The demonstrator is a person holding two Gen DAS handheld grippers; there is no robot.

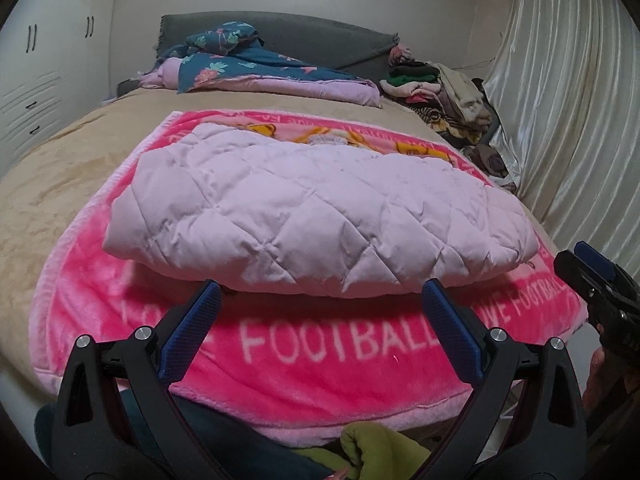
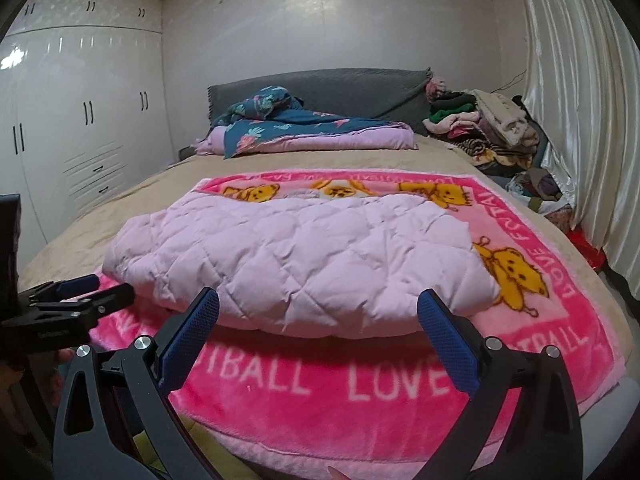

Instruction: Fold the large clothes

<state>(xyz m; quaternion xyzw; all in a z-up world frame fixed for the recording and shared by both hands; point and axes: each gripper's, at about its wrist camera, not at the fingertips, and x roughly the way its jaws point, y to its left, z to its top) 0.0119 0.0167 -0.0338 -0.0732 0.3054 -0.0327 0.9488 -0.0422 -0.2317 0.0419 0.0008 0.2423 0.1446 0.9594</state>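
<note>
A pale pink quilted jacket (image 1: 312,208) (image 2: 296,256) lies folded in a thick rectangle on a bright pink blanket (image 1: 320,344) (image 2: 360,392) with white lettering and yellow cartoon dogs. My left gripper (image 1: 320,300) stands open just short of the jacket's near edge, nothing between its blue pads. My right gripper (image 2: 318,308) is open too, hovering at the same near edge. The right gripper (image 1: 592,268) shows at the right border of the left wrist view; the left gripper (image 2: 100,288) shows at the left of the right wrist view.
The blanket lies on a beige-covered bed (image 2: 132,208) with a grey headboard (image 2: 340,88). A folded teal floral and lilac quilt (image 2: 304,132) lies by the headboard, a heap of clothes (image 2: 484,128) at back right. White wardrobes (image 2: 80,128) left, shiny curtain (image 2: 580,120) right. Green cloth (image 1: 380,452) below.
</note>
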